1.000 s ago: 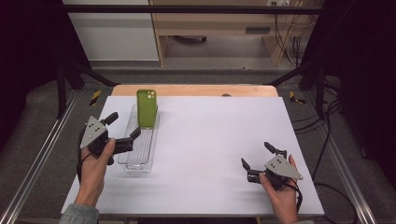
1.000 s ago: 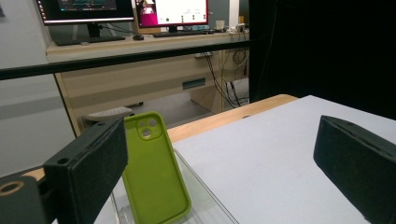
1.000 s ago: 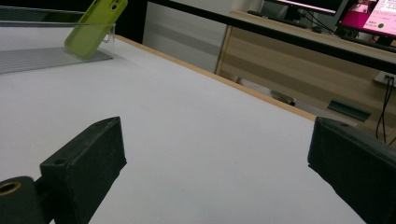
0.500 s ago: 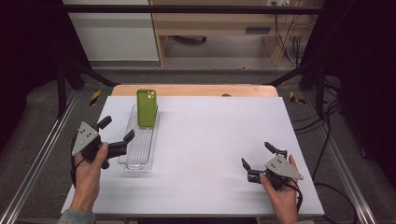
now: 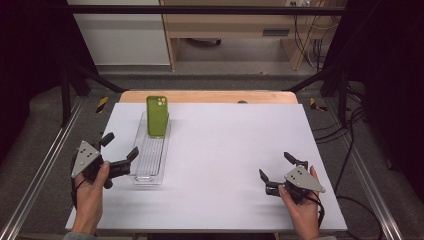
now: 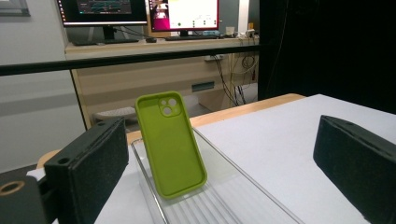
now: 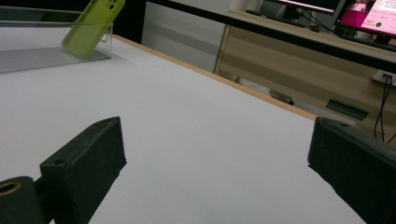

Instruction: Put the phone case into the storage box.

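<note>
Green phone case (image 5: 157, 116) stands near-upright at the far end of a clear plastic tray (image 5: 149, 165), leaning back against the tray's far wall, camera cut-outs at the top. The tray lies lengthwise on the white bench (image 5: 225, 150).

Left claw (image 5: 120, 150): jaws spread wide, holding nothing. It sits at the tray's near end, on the tray's left side; one jaw tip lies at the tray's near left wall, though whether it touches the wall cannot be told from the high view. In the left gripper view the case (image 6: 170, 144) stands ahead of the claw, between the lines of the two black jaws and well beyond their tips, closer to the left jaw. The tray's ribbed floor (image 6: 219, 205) runs from the jaws toward the case. The left hand (image 5: 90, 192) grips the claw body from below.

Right claw (image 5: 275, 167): jaws spread wide, holding nothing. It rests low over bare bench, well apart from tray and case, held by the right hand (image 5: 302, 210). In the right gripper view the case (image 7: 93, 28) and the tray wall (image 7: 28, 37) appear far ahead and to the left of the jaws, with only bench surface between the jaws.

Beyond the bench's far edge, ahead of the left claw, monitors (image 6: 140, 11) stand on a wooden desk (image 6: 154, 70).
</note>
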### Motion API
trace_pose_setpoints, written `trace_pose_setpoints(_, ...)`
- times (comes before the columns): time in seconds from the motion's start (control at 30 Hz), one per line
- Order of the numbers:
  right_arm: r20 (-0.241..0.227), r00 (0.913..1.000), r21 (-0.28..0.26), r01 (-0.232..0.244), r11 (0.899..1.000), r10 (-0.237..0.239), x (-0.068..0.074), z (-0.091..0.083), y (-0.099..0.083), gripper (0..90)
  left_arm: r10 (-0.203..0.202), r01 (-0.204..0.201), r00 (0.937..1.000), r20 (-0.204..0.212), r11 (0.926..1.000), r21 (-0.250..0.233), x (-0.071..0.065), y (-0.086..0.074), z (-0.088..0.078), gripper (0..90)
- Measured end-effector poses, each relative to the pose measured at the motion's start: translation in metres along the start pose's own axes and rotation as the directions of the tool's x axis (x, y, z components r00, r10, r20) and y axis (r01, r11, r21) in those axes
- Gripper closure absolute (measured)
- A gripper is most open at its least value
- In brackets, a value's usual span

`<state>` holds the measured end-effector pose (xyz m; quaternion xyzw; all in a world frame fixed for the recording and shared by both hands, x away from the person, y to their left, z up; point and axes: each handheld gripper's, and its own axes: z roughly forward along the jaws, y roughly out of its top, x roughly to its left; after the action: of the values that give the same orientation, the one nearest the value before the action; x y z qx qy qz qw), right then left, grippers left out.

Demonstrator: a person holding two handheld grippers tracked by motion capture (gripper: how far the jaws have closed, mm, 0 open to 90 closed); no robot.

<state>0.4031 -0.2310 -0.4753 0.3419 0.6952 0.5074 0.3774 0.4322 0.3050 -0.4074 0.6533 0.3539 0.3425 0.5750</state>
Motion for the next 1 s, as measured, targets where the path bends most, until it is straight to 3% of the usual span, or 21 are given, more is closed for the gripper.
trace_pose_setpoints(0.5,0.003,1.0,0.0,-0.005,1.0,0.005,-0.001,-0.001,0.0,4.3,-0.006,0.006,1.0,-0.004,1.0,-0.002,0.001,-0.025,-0.014,2.8)
trace_pose_setpoints(1.0,0.013,0.9998,0.0,-0.012,1.0,0.012,-0.005,-0.002,-0.001,4.3,0.0,-0.001,0.9997,0.025,1.0,0.006,-0.003,-0.039,-0.018,2.7)
